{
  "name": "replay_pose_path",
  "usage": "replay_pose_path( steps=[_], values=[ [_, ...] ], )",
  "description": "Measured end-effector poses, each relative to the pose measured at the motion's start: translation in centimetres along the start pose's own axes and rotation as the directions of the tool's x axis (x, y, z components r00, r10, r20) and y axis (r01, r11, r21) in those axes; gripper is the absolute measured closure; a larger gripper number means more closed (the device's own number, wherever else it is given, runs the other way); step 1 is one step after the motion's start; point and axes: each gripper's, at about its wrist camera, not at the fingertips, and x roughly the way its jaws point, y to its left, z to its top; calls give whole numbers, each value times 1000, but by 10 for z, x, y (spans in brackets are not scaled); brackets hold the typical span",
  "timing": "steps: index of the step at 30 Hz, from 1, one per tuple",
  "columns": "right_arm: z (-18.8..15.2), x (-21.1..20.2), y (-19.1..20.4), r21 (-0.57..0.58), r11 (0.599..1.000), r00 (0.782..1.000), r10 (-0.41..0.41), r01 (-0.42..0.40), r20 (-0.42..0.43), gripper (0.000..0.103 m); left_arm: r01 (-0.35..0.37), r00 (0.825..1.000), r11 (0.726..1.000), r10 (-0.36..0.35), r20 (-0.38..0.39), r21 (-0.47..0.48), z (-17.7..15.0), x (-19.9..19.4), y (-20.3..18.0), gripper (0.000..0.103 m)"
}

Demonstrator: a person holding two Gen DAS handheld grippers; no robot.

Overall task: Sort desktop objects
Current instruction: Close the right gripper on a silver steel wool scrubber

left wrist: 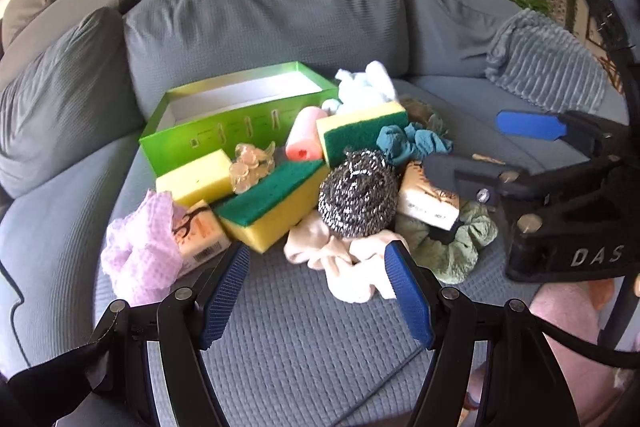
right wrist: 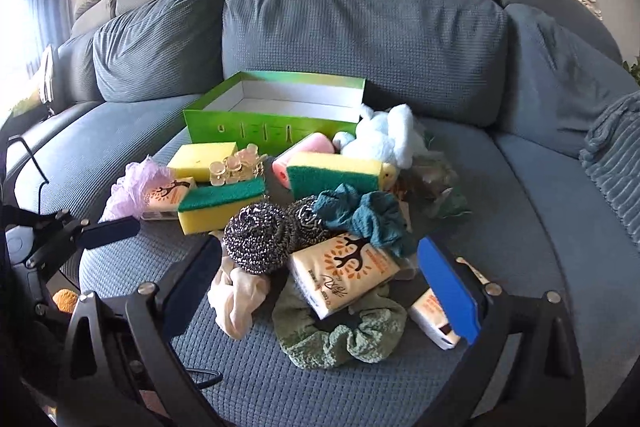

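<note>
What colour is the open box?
Bright green outside, white inside; the right wrist view shows it best.

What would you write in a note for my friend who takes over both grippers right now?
Left gripper: open, nothing held, in front of the pile near the cream scrunchie.
Right gripper: open, nothing held, its fingers on either side of the orange-printed tissue pack, not pressing on it.
The open green cardboard box stands behind the pile on the grey sofa seat; what shows of its inside is bare.
Yellow-green sponges, steel wool scourers, scrunchies and tissue packs all lie mixed together.
Done: nothing visibly sorted. Left: everything.
</note>
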Motion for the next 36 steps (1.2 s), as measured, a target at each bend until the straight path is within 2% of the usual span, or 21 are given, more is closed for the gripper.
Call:
replay_pose_path(
  steps=[12, 19, 36],
  values=[
    [7, 38, 0, 39, 996, 996, 80, -78, -45, 4, 83, 996, 996, -83, 15, -10, 14, 26, 13, 32],
    [6, 58, -3, 81, 991, 989, 118, -110, -90, 4, 101, 995, 995, -101, -9, -22, 18, 40, 17, 32],
    [7, 71, -5, 128, 981, 980, 159, -143, -119, 4, 152, 988, 988, -153, -24, -37, 22, 50, 18, 32]
  ],
)
